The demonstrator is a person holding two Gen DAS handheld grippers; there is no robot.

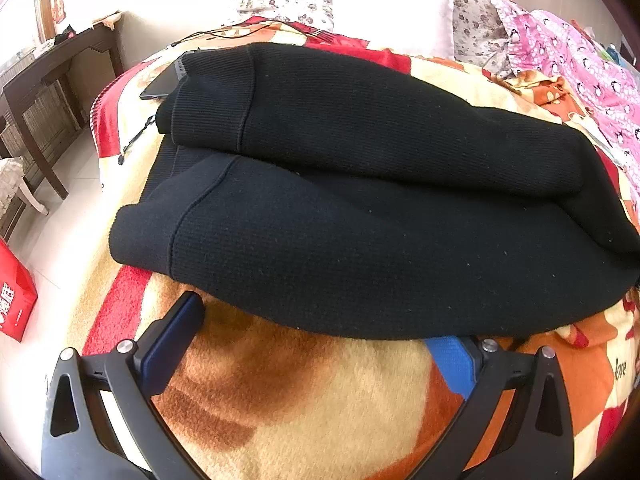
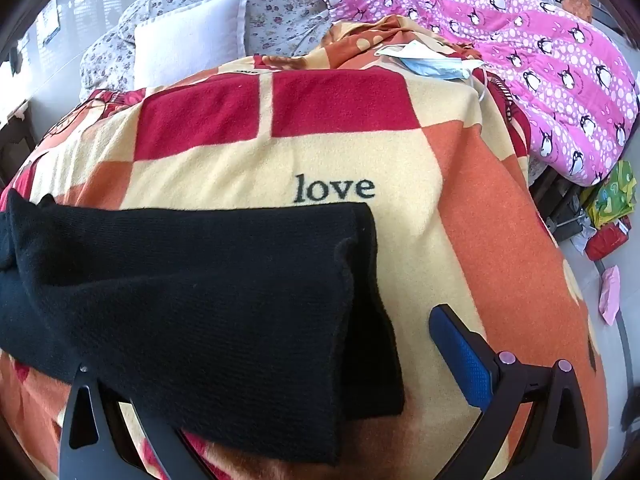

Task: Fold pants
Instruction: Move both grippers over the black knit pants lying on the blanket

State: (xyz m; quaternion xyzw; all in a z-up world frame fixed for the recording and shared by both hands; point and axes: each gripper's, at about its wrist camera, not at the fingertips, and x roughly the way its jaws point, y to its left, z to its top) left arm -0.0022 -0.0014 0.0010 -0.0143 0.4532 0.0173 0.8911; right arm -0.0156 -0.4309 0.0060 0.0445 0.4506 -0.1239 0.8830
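Black knit pants lie on the bed blanket, one leg laid over the other, cuffs toward the left in the left wrist view. My left gripper is open at the near edge of the pants; its right pad is partly under the cloth. In the right wrist view the pants' other end lies on the blanket below the word "love". My right gripper is open; its left finger is hidden under the cloth, its right pad lies beside it.
A tablet and a cable lie by the pants' far cuff. A white pillow, a pink penguin quilt and a face mask are at the back. A dark table and a red bag stand at the left.
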